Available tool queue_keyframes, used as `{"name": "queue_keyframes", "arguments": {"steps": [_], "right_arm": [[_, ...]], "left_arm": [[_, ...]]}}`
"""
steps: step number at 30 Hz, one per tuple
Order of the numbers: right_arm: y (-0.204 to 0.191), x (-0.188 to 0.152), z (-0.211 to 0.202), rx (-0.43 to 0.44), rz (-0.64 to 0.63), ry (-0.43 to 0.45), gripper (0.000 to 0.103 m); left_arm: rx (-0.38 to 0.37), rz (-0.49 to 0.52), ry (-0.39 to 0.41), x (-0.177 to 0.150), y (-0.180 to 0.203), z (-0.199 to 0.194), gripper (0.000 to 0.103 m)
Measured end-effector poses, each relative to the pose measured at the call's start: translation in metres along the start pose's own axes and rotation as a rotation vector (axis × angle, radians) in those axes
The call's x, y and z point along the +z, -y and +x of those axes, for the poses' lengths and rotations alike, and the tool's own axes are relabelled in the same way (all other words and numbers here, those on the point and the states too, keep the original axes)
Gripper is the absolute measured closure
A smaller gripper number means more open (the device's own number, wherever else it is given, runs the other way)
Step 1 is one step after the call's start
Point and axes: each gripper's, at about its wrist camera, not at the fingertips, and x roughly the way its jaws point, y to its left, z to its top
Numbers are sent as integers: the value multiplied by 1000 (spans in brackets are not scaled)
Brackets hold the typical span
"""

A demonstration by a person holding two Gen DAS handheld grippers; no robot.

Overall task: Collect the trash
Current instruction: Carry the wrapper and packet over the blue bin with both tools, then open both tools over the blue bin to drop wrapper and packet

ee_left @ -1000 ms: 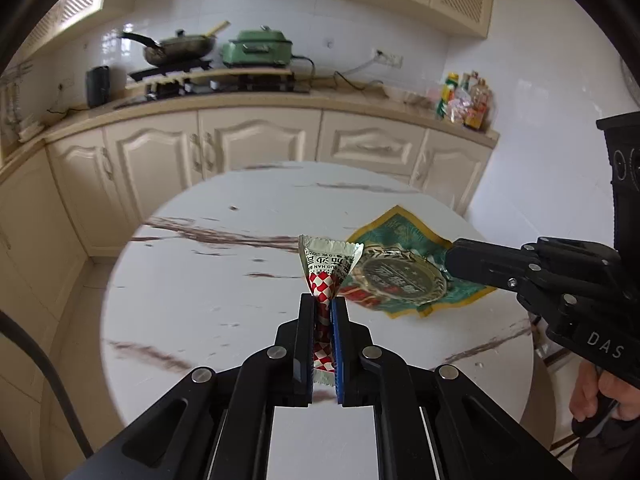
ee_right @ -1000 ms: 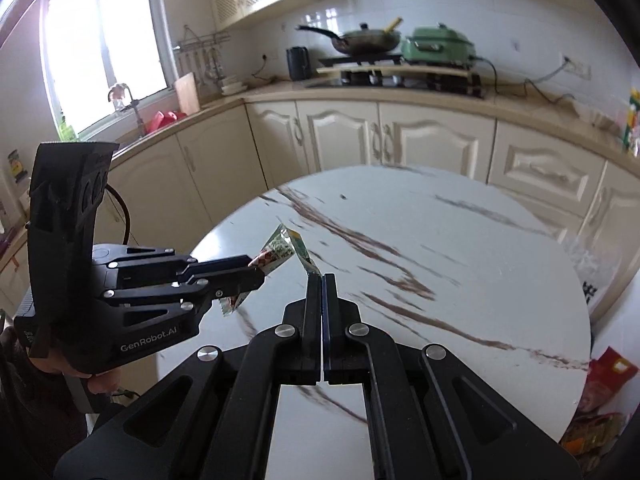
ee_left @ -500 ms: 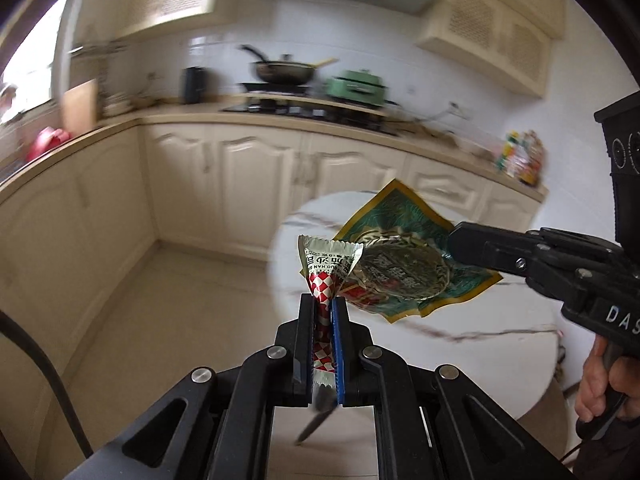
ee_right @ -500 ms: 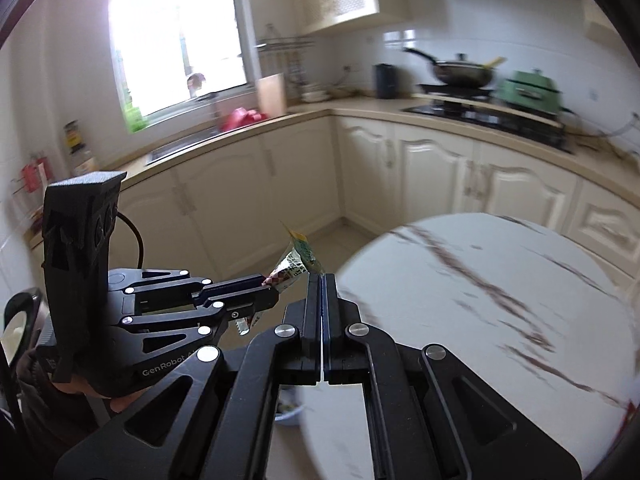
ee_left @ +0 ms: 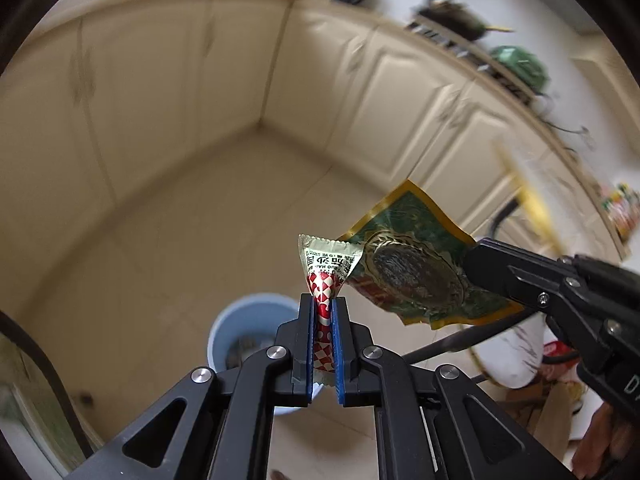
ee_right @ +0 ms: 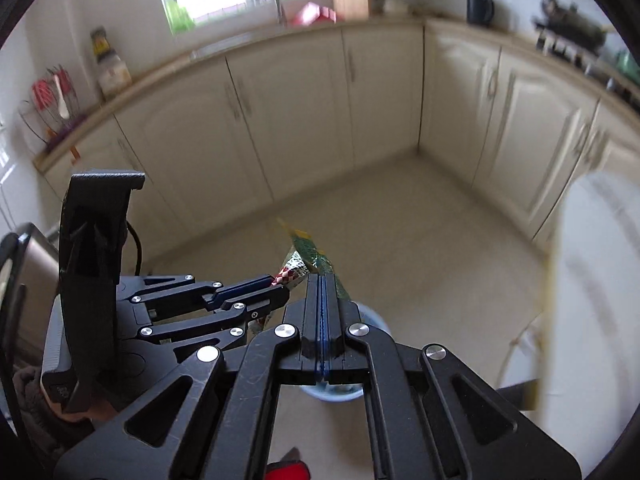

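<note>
My left gripper [ee_left: 323,304] is shut on a small red-and-white checked wrapper [ee_left: 326,268], held in the air above a light blue bin [ee_left: 244,320] on the floor. My right gripper [ee_right: 322,280] is shut on a flat green-and-gold snack packet [ee_left: 416,268], held just right of the small wrapper. In the right wrist view the packet [ee_right: 310,248] shows edge-on above the fingers, the left gripper [ee_right: 276,286] sits close at the left, and the bin [ee_right: 374,318] is mostly hidden behind the fingers.
Cream kitchen cabinets [ee_right: 300,112] line the walls around a beige tiled floor [ee_left: 180,248]. The white marble table's edge [ee_right: 592,280] is at the right. A stove with a pan [ee_left: 460,12] is far off on the counter.
Both grippers have swung away from the table and tilted down toward the floor, still holding their wrappers. The blue bin has come into view below them.
</note>
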Motion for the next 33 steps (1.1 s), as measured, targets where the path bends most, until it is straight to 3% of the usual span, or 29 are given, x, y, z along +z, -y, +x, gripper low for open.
{"name": "queue_keyframes", "arguments": {"steps": [6,11,15,16,18,21,22,24,26,29,33], "right_arm": [[22,-33,118,38,107,-172,101],[39,-56,189,62,167,-273,101],[46,-64,221,59,190,-308,86],[47,-67,226,65,200,-315,82],[50,-69,231,69,206,-322,58],[60,-72,228,33,205,-321,56],[62,-71,226,18,211,-319,54],[67,-68,219,-13,228,-305,49],[72,-65,208,-43,240,-285,43],[79,-60,194,-61,260,-257,38],[75,-53,171,-56,262,-227,37]], "left_arm": [[19,-128,-187,-34,-62,76,99],[37,-164,-273,-44,-94,112,98],[40,-167,-315,-33,-105,136,97],[39,-171,-323,-31,-109,139,97],[36,-177,-339,-26,-111,148,96],[28,-171,-363,-17,-105,166,93],[35,-172,-369,-14,-107,170,87],[44,-182,-367,-10,-110,171,73],[58,-202,-349,-6,-95,168,48],[74,-226,-334,-6,-98,150,47],[161,-266,-266,-1,-101,104,46]]}}
